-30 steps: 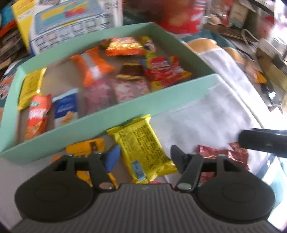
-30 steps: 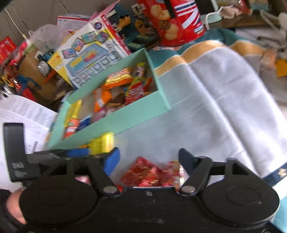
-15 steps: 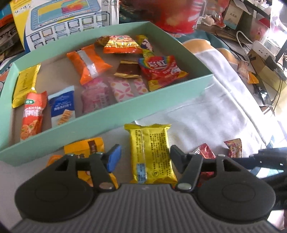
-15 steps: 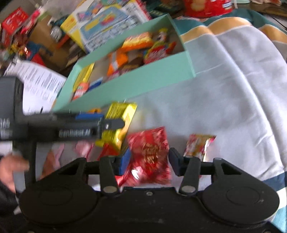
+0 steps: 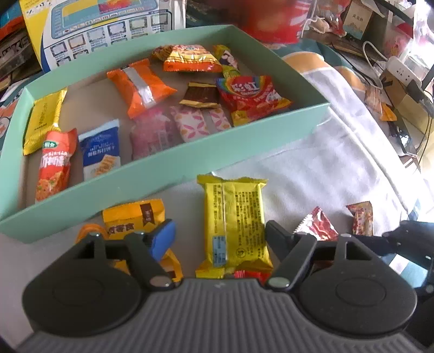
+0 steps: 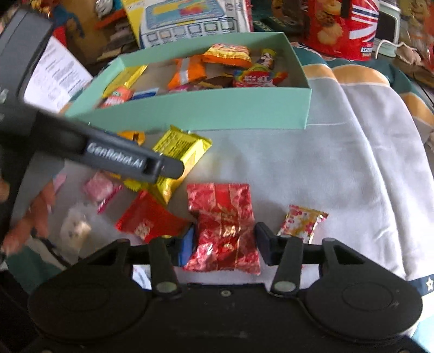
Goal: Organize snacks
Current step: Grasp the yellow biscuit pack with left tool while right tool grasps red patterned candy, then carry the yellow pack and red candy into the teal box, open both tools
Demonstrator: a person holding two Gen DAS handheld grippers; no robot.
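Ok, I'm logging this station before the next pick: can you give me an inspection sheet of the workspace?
Surface: pale blanket, wrinkled.
Job's things: green box holding many snacks; yellow packet, red foil packet and small sweets loose outside.
Clutter: printed toy box, red biscuit tin, papers.
Claws: left claw open around yellow packet; right claw open around red foil packet.
Cables: power strip with cords.
Surroundings: crowded shelves, unclear.

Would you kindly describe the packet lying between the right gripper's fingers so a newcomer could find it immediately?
Start at the mint-green box of snacks on the pale cloth. In front of it, between the open fingers of the right gripper, lies a crinkled red foil packet. It is longer than the smooth red packet and the small floral sweet flanking it.
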